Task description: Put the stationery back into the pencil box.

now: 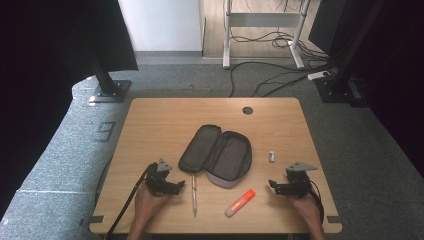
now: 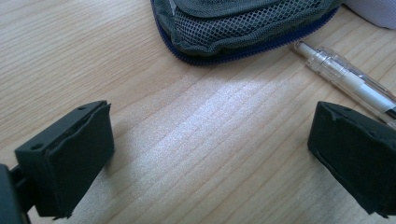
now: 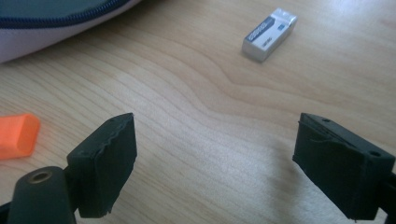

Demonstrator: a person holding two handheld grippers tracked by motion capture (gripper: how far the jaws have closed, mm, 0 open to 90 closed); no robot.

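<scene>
High view shows my left tool (image 1: 181, 186) and right tool (image 1: 271, 185) both gaping, empty, low in frame, flanking the unzipped pencil case (image 1: 216, 154) mid-tabletop (image 1: 150, 120).

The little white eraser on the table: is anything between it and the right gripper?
No. The right gripper has open jaws, and bare wooden table lies between it and the small white eraser.
</scene>
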